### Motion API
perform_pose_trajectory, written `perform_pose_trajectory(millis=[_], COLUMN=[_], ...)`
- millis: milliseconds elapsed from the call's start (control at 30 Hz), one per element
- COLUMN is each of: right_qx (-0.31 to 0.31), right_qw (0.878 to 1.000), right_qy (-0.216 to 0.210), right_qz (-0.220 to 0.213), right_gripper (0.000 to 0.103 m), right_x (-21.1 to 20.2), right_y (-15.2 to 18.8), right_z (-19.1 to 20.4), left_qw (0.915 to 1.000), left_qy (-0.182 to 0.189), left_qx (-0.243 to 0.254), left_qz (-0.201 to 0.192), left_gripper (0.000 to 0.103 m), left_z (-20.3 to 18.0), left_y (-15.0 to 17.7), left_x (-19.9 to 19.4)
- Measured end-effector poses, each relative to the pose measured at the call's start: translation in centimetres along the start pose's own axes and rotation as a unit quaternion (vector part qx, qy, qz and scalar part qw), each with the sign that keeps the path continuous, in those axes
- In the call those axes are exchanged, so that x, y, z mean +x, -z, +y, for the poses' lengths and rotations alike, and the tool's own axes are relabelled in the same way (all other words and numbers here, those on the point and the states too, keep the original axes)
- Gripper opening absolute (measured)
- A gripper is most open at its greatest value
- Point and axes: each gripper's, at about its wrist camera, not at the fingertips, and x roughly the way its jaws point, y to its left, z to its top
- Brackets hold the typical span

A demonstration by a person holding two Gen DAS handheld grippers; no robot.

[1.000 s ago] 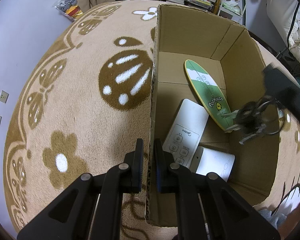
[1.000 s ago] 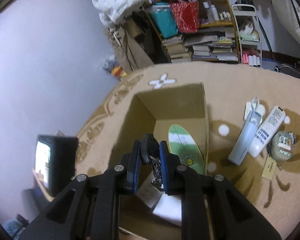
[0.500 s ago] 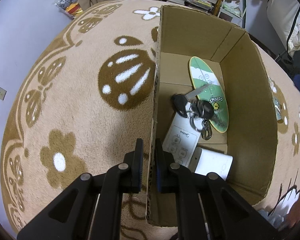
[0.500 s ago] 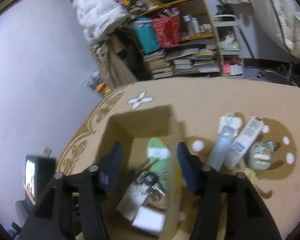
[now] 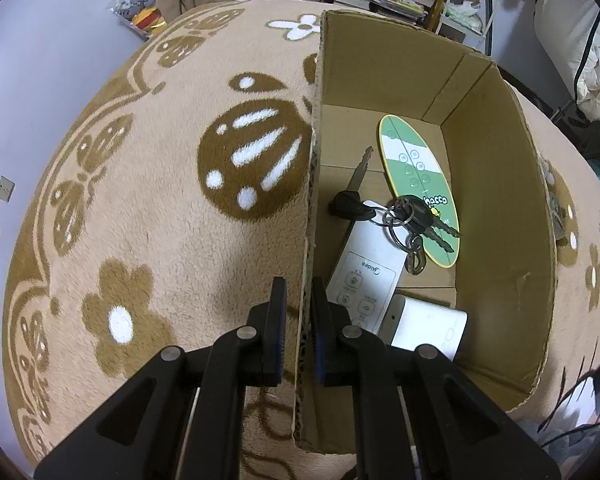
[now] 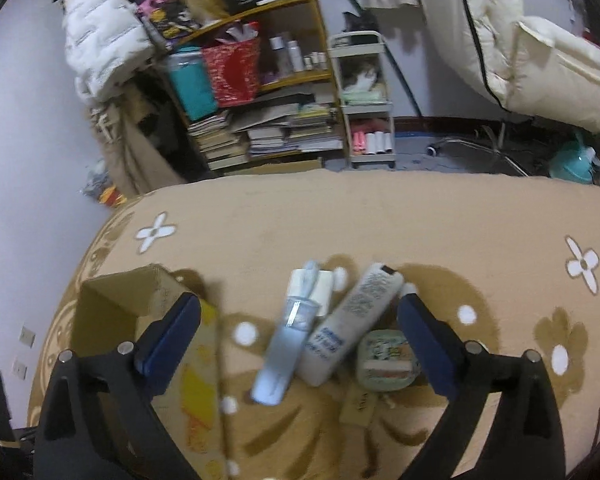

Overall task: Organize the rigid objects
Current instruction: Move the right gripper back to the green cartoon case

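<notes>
Cardboard box holds four items: one key bunch, one green oval board, one white remote, one white block. The longest key points toward the far wall. Left hand-held gripper is pinched on the box's near wall. Right hand-held gripper is opening, empty, above two bottles and one round tin on the rug.

Inside the cardboard box, the white remote control carries the brand name "Midea" — seen upside down just above its buttons. The green oval board shows the letters "hacco" in white, the start of the word hidden behind the keys. The white bottle on the rug bears blue print — too blurred to read.
</notes>
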Motion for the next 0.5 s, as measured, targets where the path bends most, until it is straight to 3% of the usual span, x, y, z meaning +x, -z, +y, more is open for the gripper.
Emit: perform_pose_trajectory(millis=[500], right_qx=[0.006], right_qw=[0.995], right_qy=[0.084], right_qz=[0.052], right_gripper=[0.103], right_x=[6.0], right_y=[3.7], right_z=[-4.7], left_qw=[0.9999], left_qy=[-0.010], left_qx=[0.008], left_qz=[0.000], left_gripper=[0.012], left_z=[-0.2], left_y=[-0.1], left_x=[0.3])
